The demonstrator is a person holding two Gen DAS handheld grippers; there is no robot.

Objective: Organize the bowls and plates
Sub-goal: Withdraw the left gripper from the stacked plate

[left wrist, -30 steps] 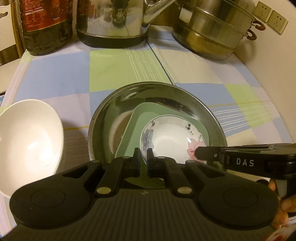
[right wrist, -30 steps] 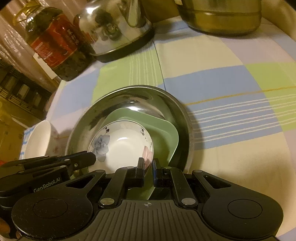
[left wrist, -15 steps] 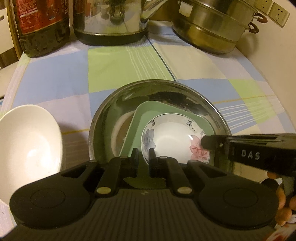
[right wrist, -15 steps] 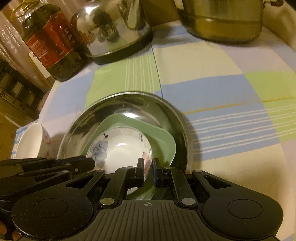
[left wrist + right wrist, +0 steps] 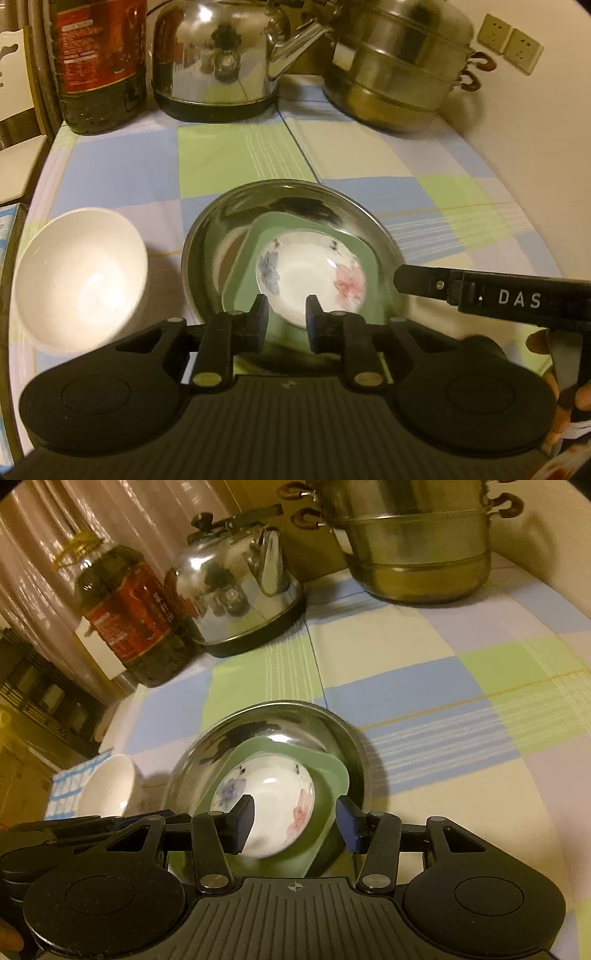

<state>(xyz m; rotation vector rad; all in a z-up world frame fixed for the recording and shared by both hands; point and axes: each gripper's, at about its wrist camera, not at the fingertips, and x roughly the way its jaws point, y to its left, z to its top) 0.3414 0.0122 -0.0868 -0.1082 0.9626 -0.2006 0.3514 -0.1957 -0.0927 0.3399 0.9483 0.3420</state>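
Stack is built: floral bowl (image 5: 312, 275) sits in green square plate (image 5: 255, 288), which sits inside steel basin (image 5: 207, 243), centre frame in both views. Plain white bowl (image 5: 79, 273) stands alone at left, just beside the basin.

Left gripper (image 5: 286, 315) has fingers apart, holding nothing, low centre over the stack's near edge. Right gripper (image 5: 295, 821) is spread wide, also holding nothing, straddling the floral bowl's near rim (contact unclear).

Step, my read: stack released; white bowl likely next. That calls for moving left, pinching its rim and lifting over the basin's edge.

Room: tablecloth (image 5: 461, 709) bare at right; bottle (image 5: 129, 613), kettle (image 5: 236, 583) and steamer pot (image 5: 417, 542) crowd the top.
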